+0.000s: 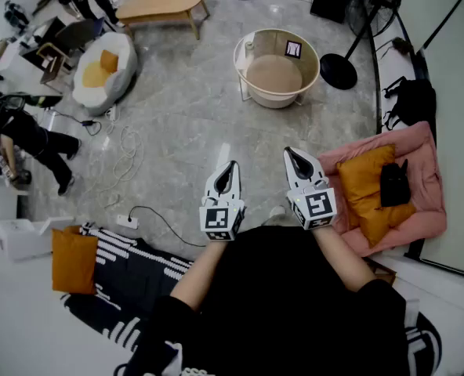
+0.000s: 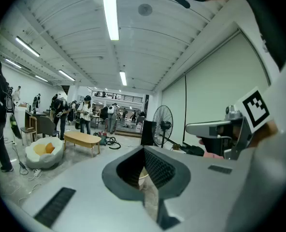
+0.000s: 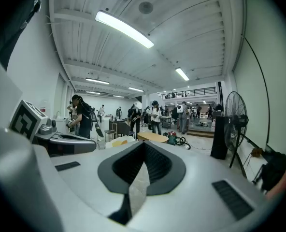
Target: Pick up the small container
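Dark top [image 1: 287,304]: nearest to the lens, filling the lower frame; both forearms are extended from it
Floor [image 1: 177,116]: pale stone; both grippers are held above it, pointing nearly level
Small container [image 1: 273,75]: taken to be the round beige tub standing on the floor; ahead and well apart from both grippers; round, so no long axis; mouth upward
Right gripper [image 1: 288,151]: jaws pressed together, nothing held; judged the nearer, tub almost straight ahead of it
Left gripper [image 1: 233,164]: jaws pressed together, nothing held; tub ahead and off to its right
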`<state>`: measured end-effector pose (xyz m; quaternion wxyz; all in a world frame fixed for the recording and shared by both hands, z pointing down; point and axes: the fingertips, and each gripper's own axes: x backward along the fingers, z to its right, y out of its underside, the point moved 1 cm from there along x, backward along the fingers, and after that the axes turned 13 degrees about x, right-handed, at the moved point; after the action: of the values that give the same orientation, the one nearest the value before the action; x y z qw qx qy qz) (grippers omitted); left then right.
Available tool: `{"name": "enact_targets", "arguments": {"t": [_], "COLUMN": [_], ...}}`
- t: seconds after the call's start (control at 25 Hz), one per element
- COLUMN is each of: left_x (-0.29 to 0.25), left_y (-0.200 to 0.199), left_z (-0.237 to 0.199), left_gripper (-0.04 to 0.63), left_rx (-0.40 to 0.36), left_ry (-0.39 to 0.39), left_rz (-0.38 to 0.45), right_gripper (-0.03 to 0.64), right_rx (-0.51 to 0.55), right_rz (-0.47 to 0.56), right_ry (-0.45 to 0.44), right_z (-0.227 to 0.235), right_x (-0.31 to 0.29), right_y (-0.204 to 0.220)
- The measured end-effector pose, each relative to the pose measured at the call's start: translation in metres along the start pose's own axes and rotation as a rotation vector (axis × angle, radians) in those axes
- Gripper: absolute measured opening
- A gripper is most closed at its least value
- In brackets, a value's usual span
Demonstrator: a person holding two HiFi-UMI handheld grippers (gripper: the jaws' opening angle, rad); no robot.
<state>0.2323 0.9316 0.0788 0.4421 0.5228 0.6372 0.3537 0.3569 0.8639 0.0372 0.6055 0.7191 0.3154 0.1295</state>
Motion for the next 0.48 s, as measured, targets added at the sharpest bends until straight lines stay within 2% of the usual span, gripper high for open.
{"name": "enact_targets", "arguments": {"t": [0.12, 0.32, 0.48], "left_x": [-0.007, -0.003, 0.004], "left_y": [0.007, 0.019, 0.034], "left_z": [0.012, 0.021, 0.026], "left_gripper": [0.02, 0.018, 0.02], "left_rx": [-0.007, 0.013, 0.018], "left_ry": [-0.014, -0.092, -0.126], "left_rz": [0.007, 0.036, -0.002], "right_gripper": [0.015, 0.015, 0.015], "right_rx": [0.002, -0.027, -0.078], "right_rz": [0.02, 0.046, 0.046], "right_ry": [0.0, -0.048, -0.098], "right_z": [0.022, 0.044, 0.049], "right_x": [0.007, 0.027, 0.039], "right_y": [0.003, 0.015, 0.025]}}
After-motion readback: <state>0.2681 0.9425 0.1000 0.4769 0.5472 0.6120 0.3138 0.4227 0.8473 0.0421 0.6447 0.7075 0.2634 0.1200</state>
